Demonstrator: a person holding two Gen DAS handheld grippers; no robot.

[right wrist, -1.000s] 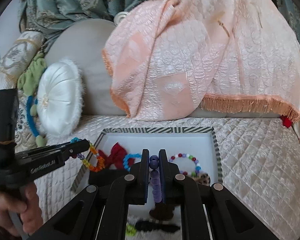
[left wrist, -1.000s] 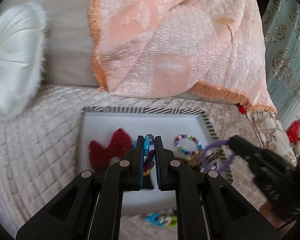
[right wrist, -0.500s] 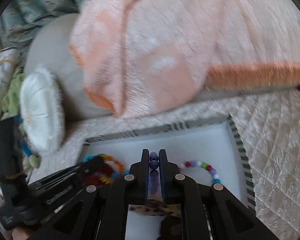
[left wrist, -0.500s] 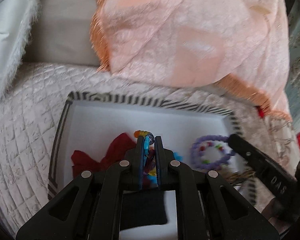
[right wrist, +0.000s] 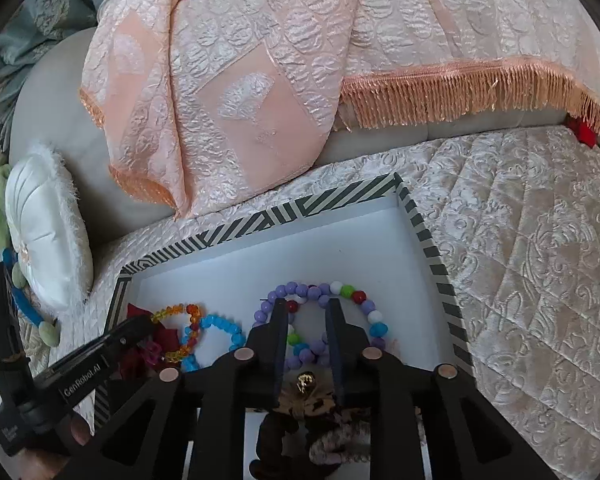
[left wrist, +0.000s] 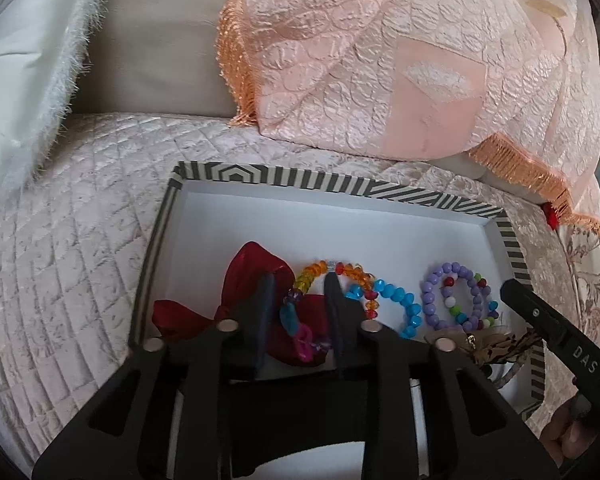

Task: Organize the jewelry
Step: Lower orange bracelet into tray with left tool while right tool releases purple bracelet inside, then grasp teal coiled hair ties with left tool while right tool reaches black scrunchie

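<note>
A striped-rim white tray (left wrist: pixel 336 186) (right wrist: pixel 340 202) sits on the quilted sofa seat. In it lie a red bow (left wrist: pixel 248 276), a rainbow bead bracelet (left wrist: pixel 320 270) (right wrist: pixel 180 312), a blue bead bracelet (left wrist: pixel 400 300) (right wrist: pixel 220 326), a purple bead bracelet (left wrist: pixel 436 284) (right wrist: pixel 296 292) and a multicolour bead bracelet (right wrist: pixel 360 304). My left gripper (left wrist: pixel 298 292) is open low over the rainbow bracelet and bow. My right gripper (right wrist: pixel 306 308) is open over the purple bracelet, which lies between its fingers. A leopard-print bow with a gold bead (right wrist: pixel 306 384) lies under the right gripper.
A peach fringed blanket (left wrist: pixel 400 60) drapes over the sofa back behind the tray. A white round cushion (right wrist: pixel 44 240) lies at the left. A dark scrunchie (right wrist: pixel 284 440) lies under the right gripper. A red item (right wrist: pixel 582 130) sits at the far right.
Both grippers have lowered into the tray and opened. The rainbow bracelet and the purple bracelet, held before, now lie on the tray floor.
</note>
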